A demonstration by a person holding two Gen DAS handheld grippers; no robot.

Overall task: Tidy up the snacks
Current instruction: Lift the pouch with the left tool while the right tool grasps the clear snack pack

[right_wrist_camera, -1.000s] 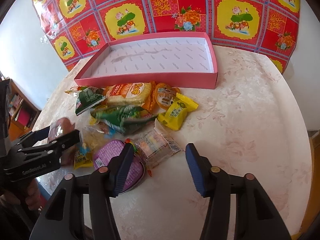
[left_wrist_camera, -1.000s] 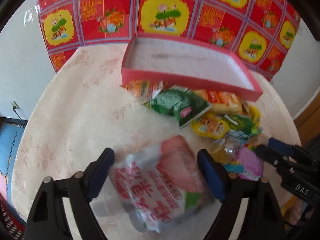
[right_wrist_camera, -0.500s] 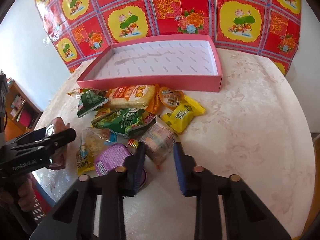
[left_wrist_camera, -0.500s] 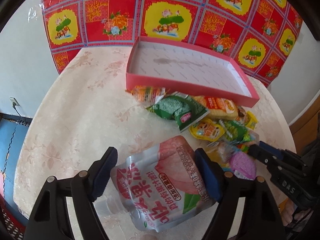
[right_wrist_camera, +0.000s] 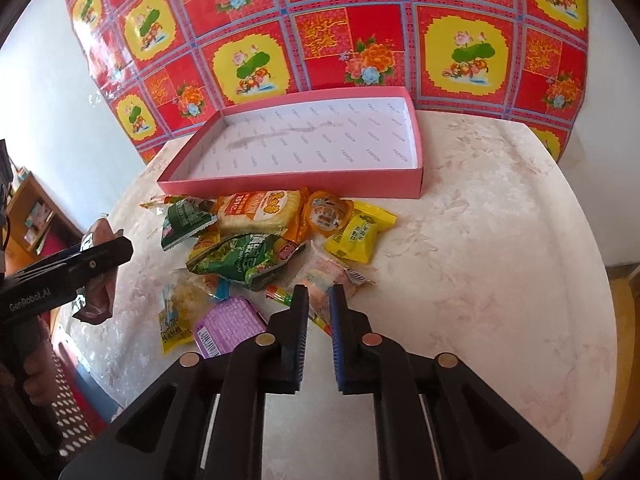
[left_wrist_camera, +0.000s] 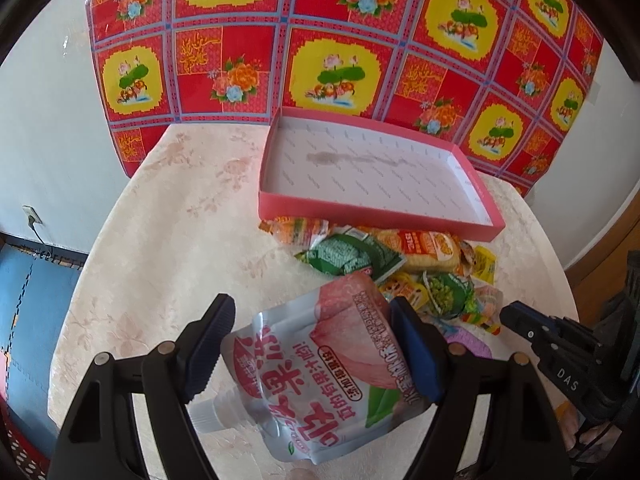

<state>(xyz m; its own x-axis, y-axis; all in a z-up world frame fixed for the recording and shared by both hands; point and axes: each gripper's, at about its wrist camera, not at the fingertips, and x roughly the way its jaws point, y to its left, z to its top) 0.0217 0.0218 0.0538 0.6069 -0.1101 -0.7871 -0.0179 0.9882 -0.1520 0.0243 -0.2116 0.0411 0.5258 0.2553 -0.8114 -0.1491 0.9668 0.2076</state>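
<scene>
Left gripper (left_wrist_camera: 310, 344) holds a pink-and-white drink pouch (left_wrist_camera: 324, 376) lifted off the surface (left_wrist_camera: 168, 240); jaws are pressed on both sides of the pouch, its spout at 7 o'clock and its bottom toward 1 o'clock. In the right wrist view the same left gripper (right_wrist_camera: 116, 248) enters from 9 o'clock with the pouch (right_wrist_camera: 98, 280) seen edge-on in it.

Right gripper (right_wrist_camera: 319, 300) sits low at the 6 o'clock edge of the snack pile, jaws nearly closed, pinching the edge of a clear packet of pale biscuits (right_wrist_camera: 328, 276). A multicolored candy stick (right_wrist_camera: 282, 295) lies just beside the left finger.

The pink tray (right_wrist_camera: 296, 186) with white lining sits at 12 o'clock on the round surface, nothing inside but a grey smear. The pile lies just in front of its near wall:
- orange rice cracker pack (right_wrist_camera: 260, 210), touching the wall
- round orange jelly cup (right_wrist_camera: 328, 216) at its 3 o'clock
- yellow packet (right_wrist_camera: 360, 232) at the pile's 3 o'clock edge
- small dark green packet (right_wrist_camera: 184, 220) at 9 o'clock
- big green bag (right_wrist_camera: 244, 260) in the middle
- purple pack (right_wrist_camera: 228, 326) and yellow chips packet (right_wrist_camera: 176, 316) at 7 o'clock

A red and yellow floral cloth (right_wrist_camera: 320, 28) hangs behind.
</scene>
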